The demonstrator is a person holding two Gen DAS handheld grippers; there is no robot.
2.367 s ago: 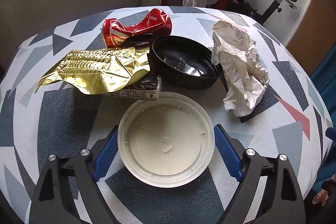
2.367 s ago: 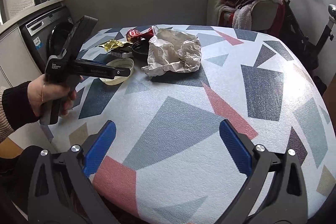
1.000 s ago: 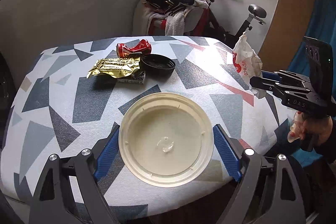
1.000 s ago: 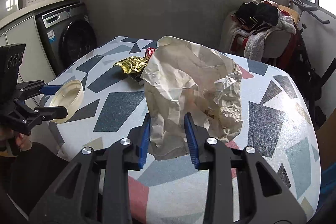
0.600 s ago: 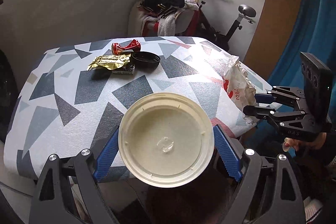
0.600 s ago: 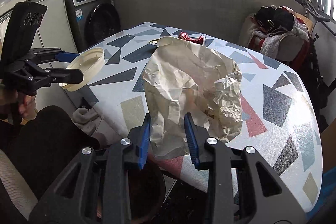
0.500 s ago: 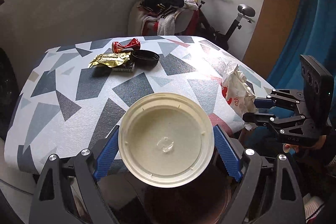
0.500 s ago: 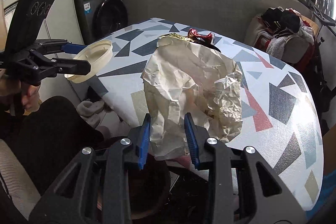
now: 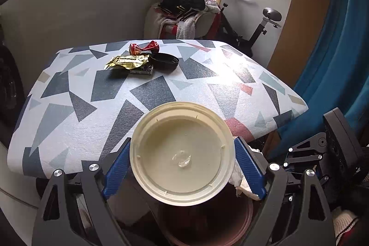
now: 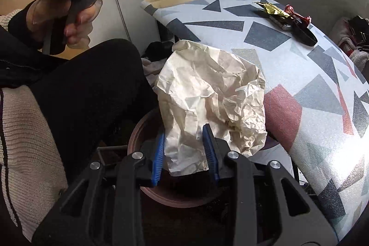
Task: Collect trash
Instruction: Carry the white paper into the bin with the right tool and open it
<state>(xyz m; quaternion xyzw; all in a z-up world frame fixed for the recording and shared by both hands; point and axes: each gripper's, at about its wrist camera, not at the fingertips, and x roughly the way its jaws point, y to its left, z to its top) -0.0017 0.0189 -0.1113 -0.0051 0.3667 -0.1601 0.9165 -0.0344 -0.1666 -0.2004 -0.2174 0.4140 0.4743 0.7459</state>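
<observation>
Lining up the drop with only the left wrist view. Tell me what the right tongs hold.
Observer: The right tongs are shut on a crumpled paper bag.
Operator: Say where it hangs.
Observer: Over the open brown bin, beside the table edge.
Operator: Report anything crowding the bin before I drop my cream lid.
Observer: A black-trousered leg lies right beside its rim.
</observation>
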